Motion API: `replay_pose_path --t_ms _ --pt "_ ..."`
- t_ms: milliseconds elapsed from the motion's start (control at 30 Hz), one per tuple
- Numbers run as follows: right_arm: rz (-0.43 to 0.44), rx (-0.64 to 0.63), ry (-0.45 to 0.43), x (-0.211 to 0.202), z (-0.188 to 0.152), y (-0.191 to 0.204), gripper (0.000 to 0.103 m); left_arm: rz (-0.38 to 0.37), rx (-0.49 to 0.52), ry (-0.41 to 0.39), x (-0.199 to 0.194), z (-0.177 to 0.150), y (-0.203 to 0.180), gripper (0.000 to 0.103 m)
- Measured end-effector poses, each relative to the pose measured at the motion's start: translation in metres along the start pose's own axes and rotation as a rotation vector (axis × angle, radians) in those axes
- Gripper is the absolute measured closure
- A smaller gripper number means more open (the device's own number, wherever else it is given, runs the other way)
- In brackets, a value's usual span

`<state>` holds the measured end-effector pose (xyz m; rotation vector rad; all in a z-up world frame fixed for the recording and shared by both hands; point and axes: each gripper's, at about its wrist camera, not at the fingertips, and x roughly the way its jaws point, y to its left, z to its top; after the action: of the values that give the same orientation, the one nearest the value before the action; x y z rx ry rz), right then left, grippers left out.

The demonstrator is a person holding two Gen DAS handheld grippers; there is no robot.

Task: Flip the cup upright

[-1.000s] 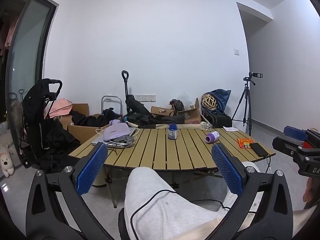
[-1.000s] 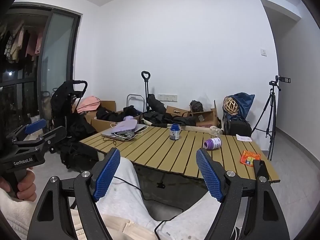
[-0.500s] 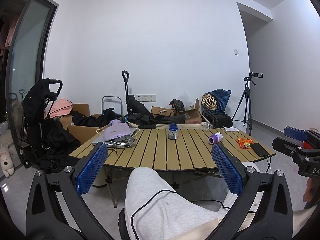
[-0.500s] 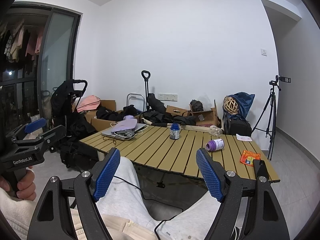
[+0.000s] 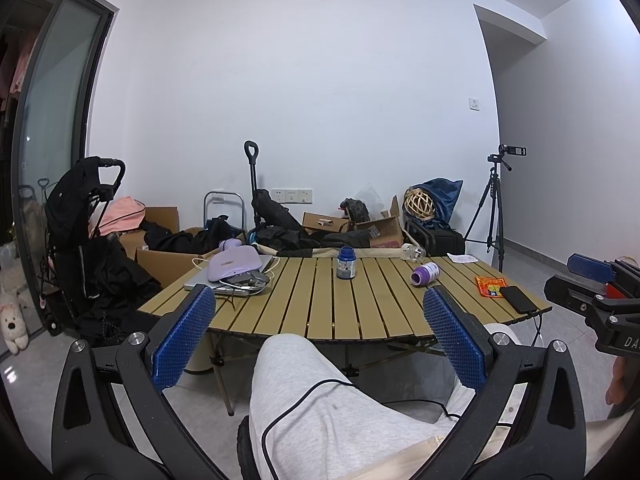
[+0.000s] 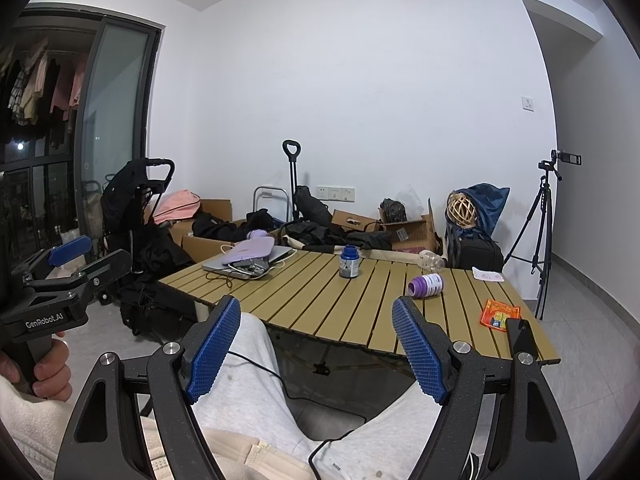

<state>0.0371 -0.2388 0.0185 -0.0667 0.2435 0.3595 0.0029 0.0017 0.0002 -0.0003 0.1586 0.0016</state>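
Note:
A purple cup [image 5: 425, 273] [image 6: 426, 284] with a white band lies on its side on the slatted wooden table [image 5: 360, 312] [image 6: 320, 300], right of centre, its mouth turned to the left. My left gripper [image 5: 316, 294] is open and well short of the table's near edge, above a person's grey-trousered leg. My right gripper [image 6: 316, 304] is open too, also held back from the table, with nothing between its blue pads. Each gripper shows at the edge of the other's view.
A blue jar [image 5: 346, 268] stands at the table's middle. A laptop with a lilac pouch [image 5: 236, 266] lies at the left, an orange packet [image 5: 490, 285] and a black phone [image 5: 518, 298] at the right. A stroller, boxes and a tripod [image 5: 494, 208] surround the table.
The purple cup shifted slightly to the right half a second ago and is back now. Both grippers stay open and almost still.

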Motion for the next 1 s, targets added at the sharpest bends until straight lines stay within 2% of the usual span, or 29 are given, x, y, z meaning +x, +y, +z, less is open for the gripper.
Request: replay_pose_path --t_ms 1000 --pt "0.001 0.001 0.008 0.0015 -0.0037 0.0015 0.020 -0.001 0.000 0.006 0.0005 -0.0013 0.0015 0.000"
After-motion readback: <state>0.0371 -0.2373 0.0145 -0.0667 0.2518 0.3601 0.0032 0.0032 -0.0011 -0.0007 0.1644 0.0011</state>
